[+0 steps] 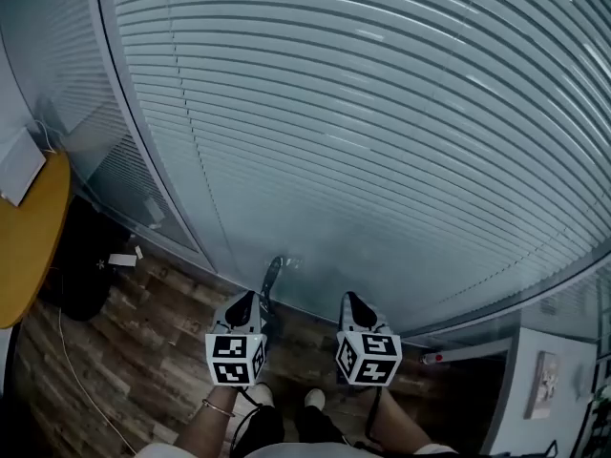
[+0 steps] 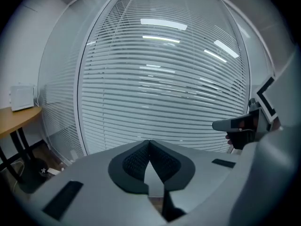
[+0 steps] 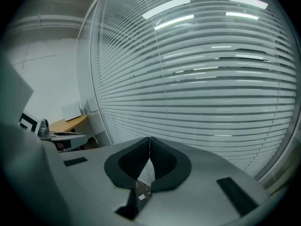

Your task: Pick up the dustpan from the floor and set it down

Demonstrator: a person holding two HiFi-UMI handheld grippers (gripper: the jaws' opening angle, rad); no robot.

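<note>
Glass wall (image 1: 382, 113) with horizontal blinds filled nearly every view. Wood-plank floor (image 1: 143, 370) ran along its foot. Round wooden table (image 1: 29, 246) stood at far left with a white box (image 1: 19, 165) on its top. A dark lump (image 1: 81, 280) sat underneath (too dim to name). Thin cable (image 1: 67, 351) lay across the planks near it.

Dustpan (image 1: 271, 277): only a slim dark handle showed. It stood upright at the foot of the wall, just beyond the left gripper. The pan part could not be made out, and whether the handle touched anything was not clear from the head view.

Left gripper (image 2: 149, 144): jaws closed tip to tip, dark ribbed pads (image 2: 136, 161) meeting along one line, nothing clamped between them. It pointed at the blinds.

Right gripper (image 3: 149, 140): same condition, jaws together and holding nothing, also aimed at the blinds.

From the head view the two tools sat side by side, a gap between them, marker cubes facing up, both low near the base of the wall. Pale shoe toes (image 1: 260, 394) showed just below them, and a bracelet (image 1: 218, 408) on the left forearm.
</note>
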